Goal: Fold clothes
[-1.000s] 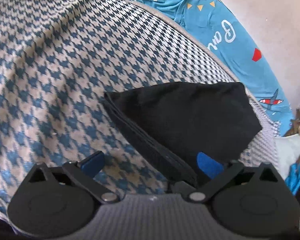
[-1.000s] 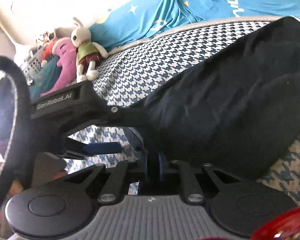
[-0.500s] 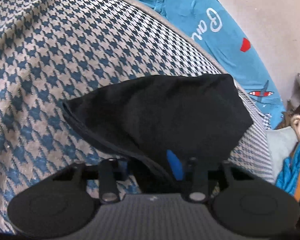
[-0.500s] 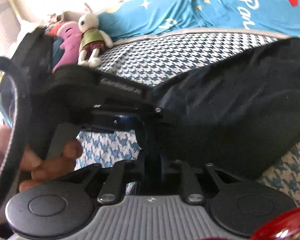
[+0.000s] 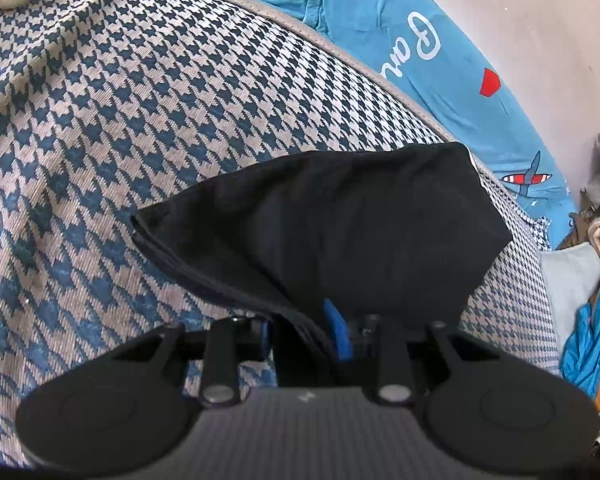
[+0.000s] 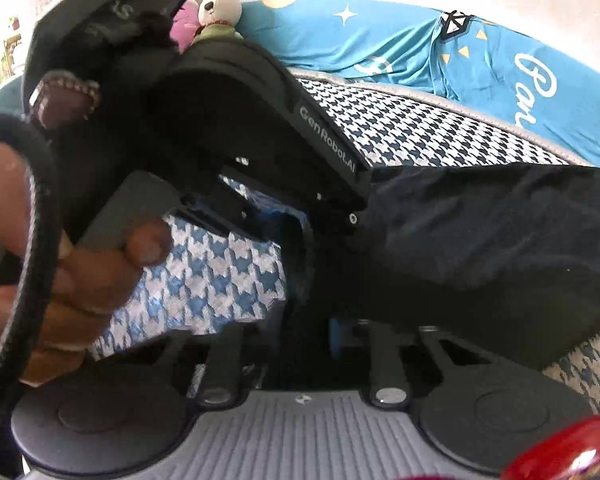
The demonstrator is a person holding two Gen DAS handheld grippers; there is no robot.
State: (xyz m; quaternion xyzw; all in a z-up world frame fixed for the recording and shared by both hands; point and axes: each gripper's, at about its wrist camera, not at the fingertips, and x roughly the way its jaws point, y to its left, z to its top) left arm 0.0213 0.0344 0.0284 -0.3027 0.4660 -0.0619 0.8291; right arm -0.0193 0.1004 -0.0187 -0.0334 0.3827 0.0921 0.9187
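A black garment (image 5: 340, 224) lies folded on the blue and beige houndstooth bed cover (image 5: 100, 120). My left gripper (image 5: 304, 334) is shut on the garment's near edge, its blue pads pinching the layered hem. In the right wrist view the same black garment (image 6: 480, 248) fills the right half. My right gripper (image 6: 316, 336) is shut on its near edge. The left gripper's body (image 6: 228, 120) and the hand holding it sit close on the left, touching the garment's corner.
A turquoise printed shirt (image 5: 440, 60) lies along the far edge of the bed by the wall. A plush rabbit (image 6: 220, 4) and a pink toy sit at the back left. Clutter and blue cloth (image 5: 584, 344) lie off the bed's right side.
My left gripper went from open to shut on the garment's near edge. In the right wrist view it has risen and come closer. The right gripper stays shut on the garment.
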